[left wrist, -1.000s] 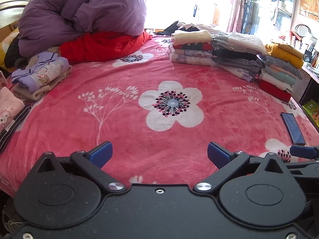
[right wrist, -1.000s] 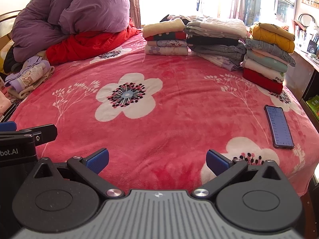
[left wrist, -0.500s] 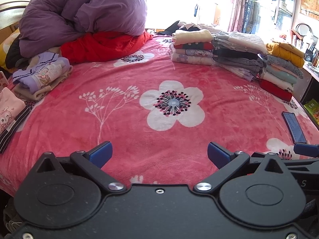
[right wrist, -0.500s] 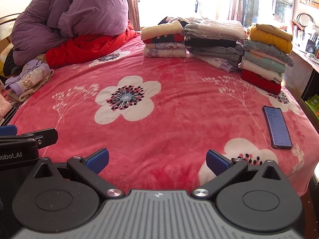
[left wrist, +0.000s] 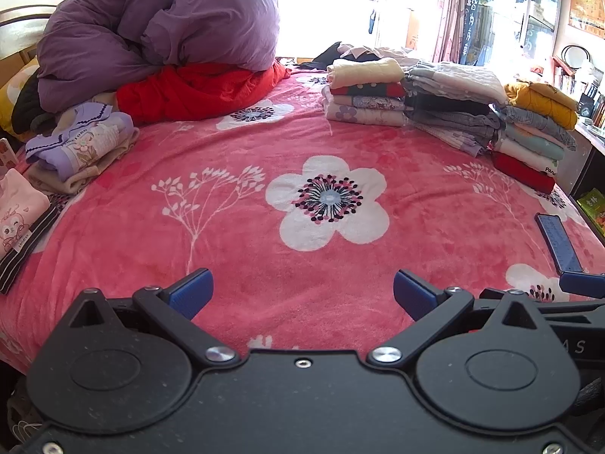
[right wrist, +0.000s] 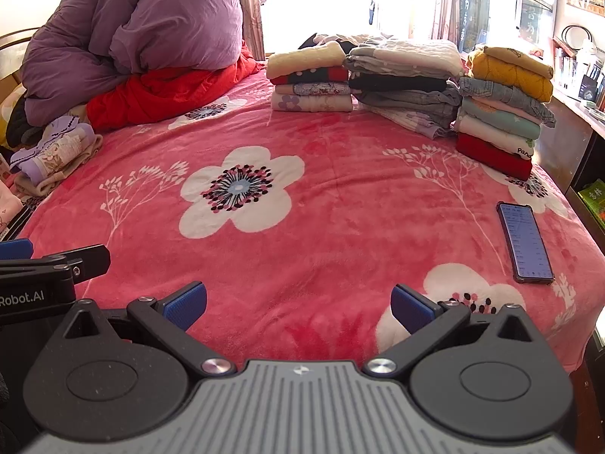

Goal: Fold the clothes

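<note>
2 grippers, left (left wrist: 302,291) and right (right wrist: 298,302), gape empty over bare blanket (left wrist: 264,265). We see unfolded clothes (left wrist: 79,143) far left, nearer our left one; folded stacks (right wrist: 408,83) lie ahead-right.

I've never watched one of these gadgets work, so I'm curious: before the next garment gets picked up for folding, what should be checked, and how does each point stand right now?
1. Left gripper open and holding nothing: ok.
2. Right gripper open and holding nothing: ok.
3. Bare stretch of pink blanket ahead to fold on: ok.
4. Phone lies on the blanket at the right, close to the working space: not ok.
5. Folded stacks at the far side stand neatly: ok.
6. Unfolded garment within reach: cannot tell; only a loose heap behind the stacks shows.
</note>
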A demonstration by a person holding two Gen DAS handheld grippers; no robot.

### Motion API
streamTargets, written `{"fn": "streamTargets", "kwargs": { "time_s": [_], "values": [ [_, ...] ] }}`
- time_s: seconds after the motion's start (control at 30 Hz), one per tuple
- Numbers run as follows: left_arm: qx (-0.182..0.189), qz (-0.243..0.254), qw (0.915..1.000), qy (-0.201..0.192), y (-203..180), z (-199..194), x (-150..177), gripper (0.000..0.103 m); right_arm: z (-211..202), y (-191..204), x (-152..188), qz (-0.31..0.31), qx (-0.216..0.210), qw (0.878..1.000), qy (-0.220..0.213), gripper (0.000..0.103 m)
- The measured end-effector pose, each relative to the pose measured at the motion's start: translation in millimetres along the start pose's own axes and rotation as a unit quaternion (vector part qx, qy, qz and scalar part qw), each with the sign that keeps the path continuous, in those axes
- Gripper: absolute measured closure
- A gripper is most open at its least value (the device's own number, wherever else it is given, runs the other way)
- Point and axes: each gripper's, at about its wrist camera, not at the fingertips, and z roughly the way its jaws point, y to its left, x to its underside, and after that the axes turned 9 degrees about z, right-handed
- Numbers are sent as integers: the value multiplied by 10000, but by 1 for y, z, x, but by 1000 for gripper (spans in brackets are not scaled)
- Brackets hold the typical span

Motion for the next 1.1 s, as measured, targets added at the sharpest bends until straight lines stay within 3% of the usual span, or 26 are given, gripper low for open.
{"fn": "streamTargets", "kwargs": {
  "time_s": [1.1],
  "values": [
    [17, -73, 9997, -215, -1, -19, -6, 0, -16, 0, -4, -5, -49, 9998, -200, 0]
  ]
}}
